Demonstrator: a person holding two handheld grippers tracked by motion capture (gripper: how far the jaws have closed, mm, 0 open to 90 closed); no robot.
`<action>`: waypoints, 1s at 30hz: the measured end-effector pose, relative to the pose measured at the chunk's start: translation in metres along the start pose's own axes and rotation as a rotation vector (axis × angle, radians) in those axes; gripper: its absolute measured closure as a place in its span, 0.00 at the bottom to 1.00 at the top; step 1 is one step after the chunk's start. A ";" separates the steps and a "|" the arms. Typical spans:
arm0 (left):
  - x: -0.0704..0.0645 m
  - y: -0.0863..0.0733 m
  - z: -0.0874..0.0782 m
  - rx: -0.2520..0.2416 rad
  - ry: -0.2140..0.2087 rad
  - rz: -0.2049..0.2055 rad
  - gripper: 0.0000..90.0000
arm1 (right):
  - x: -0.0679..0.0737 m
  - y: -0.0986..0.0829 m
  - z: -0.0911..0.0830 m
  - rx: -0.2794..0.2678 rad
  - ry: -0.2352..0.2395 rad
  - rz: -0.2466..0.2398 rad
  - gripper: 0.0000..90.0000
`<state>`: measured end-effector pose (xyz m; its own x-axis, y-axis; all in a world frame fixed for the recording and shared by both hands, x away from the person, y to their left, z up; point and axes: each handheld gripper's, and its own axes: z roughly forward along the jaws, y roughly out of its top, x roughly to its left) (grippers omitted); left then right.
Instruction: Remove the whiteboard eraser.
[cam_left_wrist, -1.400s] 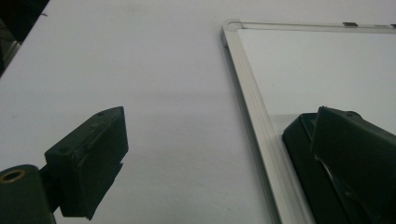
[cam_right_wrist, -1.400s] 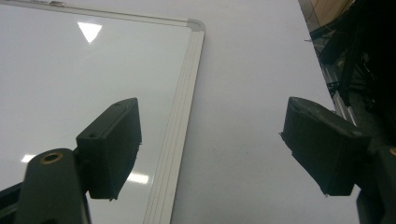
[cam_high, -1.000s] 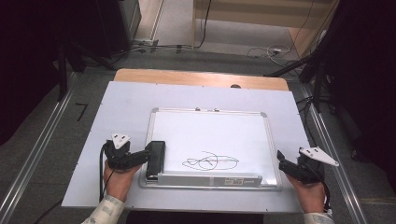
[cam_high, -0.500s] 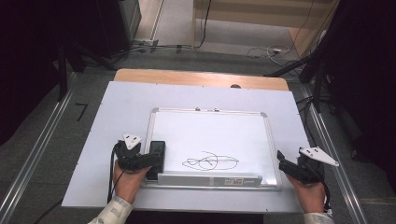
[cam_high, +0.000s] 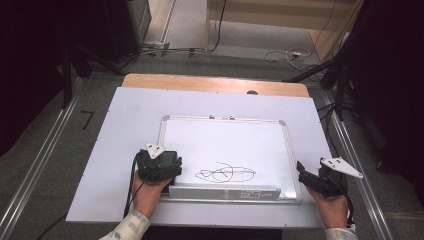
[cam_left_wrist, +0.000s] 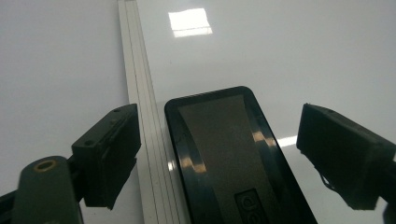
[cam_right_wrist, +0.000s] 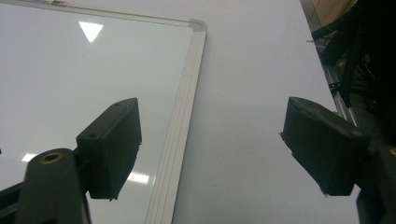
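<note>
Left hand-held gripper (cam_left_wrist: 219, 154) sits over the eraser (cam_left_wrist: 229, 154), jaws apart w/ one on each side, not touching it yet. Eraser lies on the whiteboard (cam_high: 235, 145), just inside its frame edge, long axis running straight ahead along the jaws. Right hand-held gripper (cam_high: 312, 181) is well apart by the board's far edge, jaws apart, holding nothing. Left is clearly nearer; prob. just needs to close.

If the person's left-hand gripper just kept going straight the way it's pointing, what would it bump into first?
Most likely the flat black rectangular eraser lying on the white dry-erase board. The left gripper already has its open jaws either side of it, beside the board's silver frame. How high it hovers is unclear.
</note>
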<state>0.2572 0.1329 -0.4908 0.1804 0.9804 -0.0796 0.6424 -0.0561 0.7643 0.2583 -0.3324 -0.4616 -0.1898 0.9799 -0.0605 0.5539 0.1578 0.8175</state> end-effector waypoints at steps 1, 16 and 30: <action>-0.001 -0.001 0.001 0.006 0.008 -0.002 0.17 | 0.000 0.000 0.000 0.000 0.000 0.000 0.20; -0.007 -0.010 0.001 0.023 0.028 0.015 0.30 | -0.001 0.000 0.000 -0.004 0.002 0.000 0.20; -0.008 -0.010 0.001 0.001 -0.003 0.051 0.43 | -0.001 0.000 0.000 -0.004 0.003 0.000 0.20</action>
<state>0.2503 0.1253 -0.4982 0.2152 0.9756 -0.0426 0.6334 -0.1062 0.7665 0.2582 -0.3331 -0.4612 -0.1921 0.9796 -0.0593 0.5506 0.1575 0.8198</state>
